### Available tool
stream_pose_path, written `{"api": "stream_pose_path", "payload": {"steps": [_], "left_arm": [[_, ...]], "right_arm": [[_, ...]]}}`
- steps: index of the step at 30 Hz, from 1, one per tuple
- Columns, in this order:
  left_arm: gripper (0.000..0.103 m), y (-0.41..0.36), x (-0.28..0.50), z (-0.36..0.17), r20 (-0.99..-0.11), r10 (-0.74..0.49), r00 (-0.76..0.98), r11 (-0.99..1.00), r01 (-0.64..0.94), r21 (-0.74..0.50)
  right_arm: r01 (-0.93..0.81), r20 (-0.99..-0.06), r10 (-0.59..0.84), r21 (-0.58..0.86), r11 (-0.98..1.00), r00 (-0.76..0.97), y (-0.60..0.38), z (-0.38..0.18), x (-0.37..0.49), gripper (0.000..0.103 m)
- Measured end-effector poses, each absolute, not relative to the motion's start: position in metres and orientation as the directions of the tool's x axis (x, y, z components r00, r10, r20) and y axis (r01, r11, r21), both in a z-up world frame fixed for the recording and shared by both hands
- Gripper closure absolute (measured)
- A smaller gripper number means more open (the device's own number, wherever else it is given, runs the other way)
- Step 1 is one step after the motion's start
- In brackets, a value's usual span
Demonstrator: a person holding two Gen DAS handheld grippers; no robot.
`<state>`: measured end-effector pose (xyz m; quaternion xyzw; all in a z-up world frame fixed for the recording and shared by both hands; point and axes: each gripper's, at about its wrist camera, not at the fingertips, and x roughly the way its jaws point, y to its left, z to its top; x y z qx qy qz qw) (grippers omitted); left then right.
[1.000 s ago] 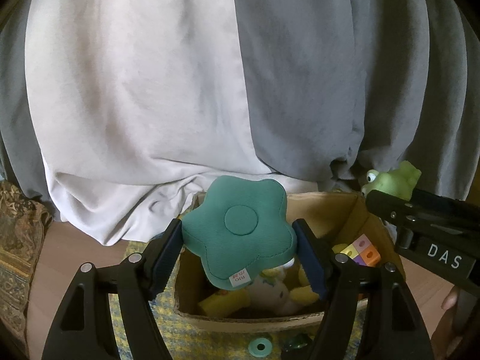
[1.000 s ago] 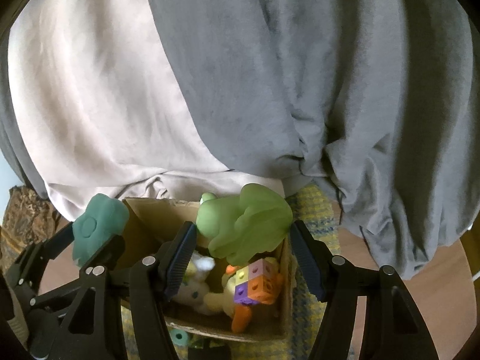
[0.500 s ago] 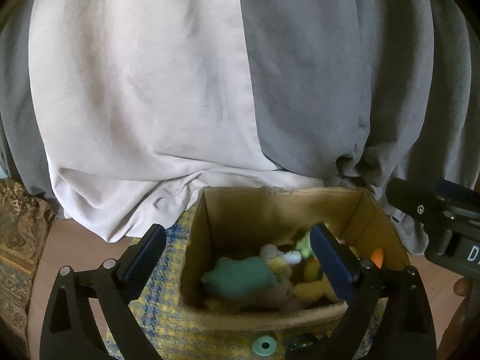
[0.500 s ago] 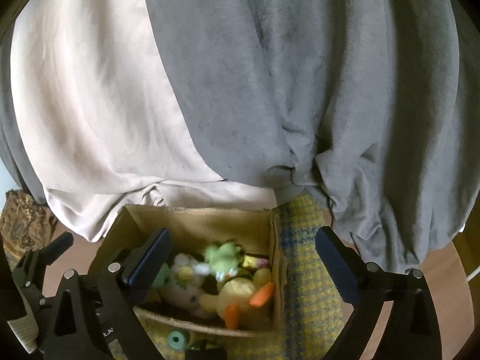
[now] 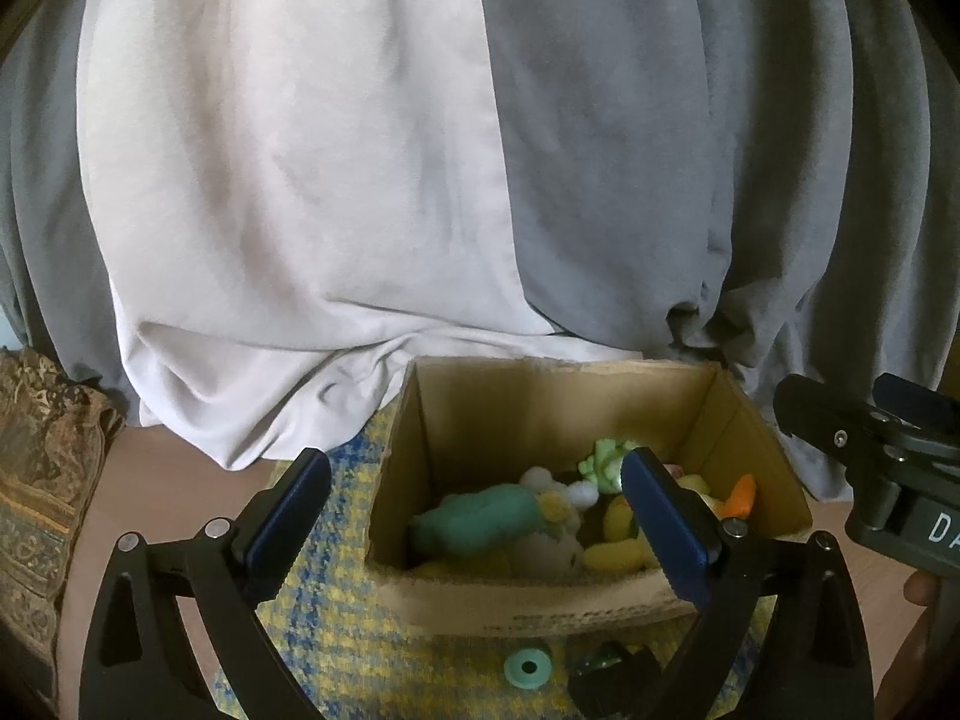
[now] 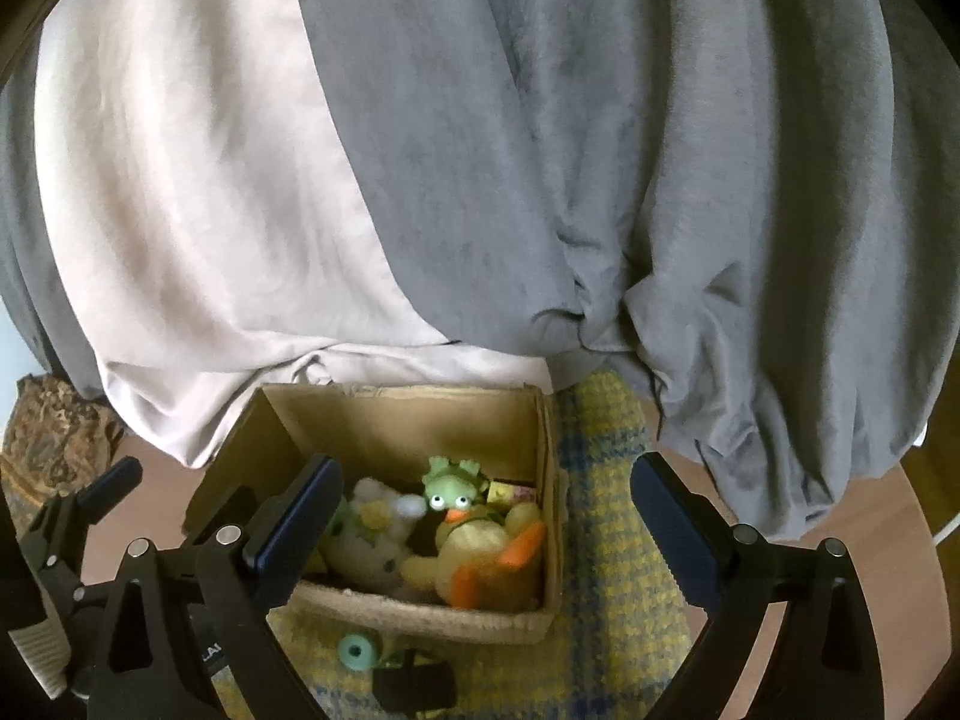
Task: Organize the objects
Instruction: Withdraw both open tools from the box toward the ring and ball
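Draped white cloth (image 5: pixel 288 192) and grey cloth (image 5: pixel 690 150) fill the background of the left wrist view, above a yellow-and-blue woven mat (image 5: pixel 336 618) on which a cardboard box (image 5: pixel 528 600) stands. Inside the box lie a teal plush flower (image 5: pixel 474 519), a white plush (image 5: pixel 558 492), a green frog toy (image 5: pixel 603 456) and yellow plush pieces. The left gripper (image 5: pixel 474 531) is spread wide and empty, hovering over the box front. A teal ring (image 5: pixel 528 667) sits on the mat just before the box. From the right wrist view, the box (image 6: pixel 420 612) again holds the frog toy (image 6: pixel 450 486), the white plush (image 6: pixel 372 528) and a yellow duck plush (image 6: pixel 480 558); the right gripper (image 6: pixel 480 528) is likewise wide apart, holding nothing.
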<state>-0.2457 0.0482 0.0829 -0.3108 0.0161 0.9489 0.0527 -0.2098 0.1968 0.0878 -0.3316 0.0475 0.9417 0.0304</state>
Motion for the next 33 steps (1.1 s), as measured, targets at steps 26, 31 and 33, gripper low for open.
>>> {"api": "stream_pose_path", "payload": {"steps": [26,31,33], "left_arm": [[0.001,0.032,-0.175,0.063,-0.572,0.06,-0.818,-0.996,-0.087,0.019],[0.001,0.026,-0.162,0.056,-0.57,0.052,-0.82,-0.996,-0.08,0.025],[0.001,0.023,-0.159,0.052,-0.574,0.049,-0.817,-0.997,-0.076,0.024]], "right_arm": [[-0.107,-0.635,0.038,0.07,-0.992,-0.772,0.187,0.067,-0.146,0.006],[-0.106,-0.635,0.039,0.068,-0.992,-0.772,0.182,0.06,-0.134,0.006],[-0.108,-0.63,0.043,0.065,-0.992,-0.775,0.179,0.058,-0.13,0.006]]}}
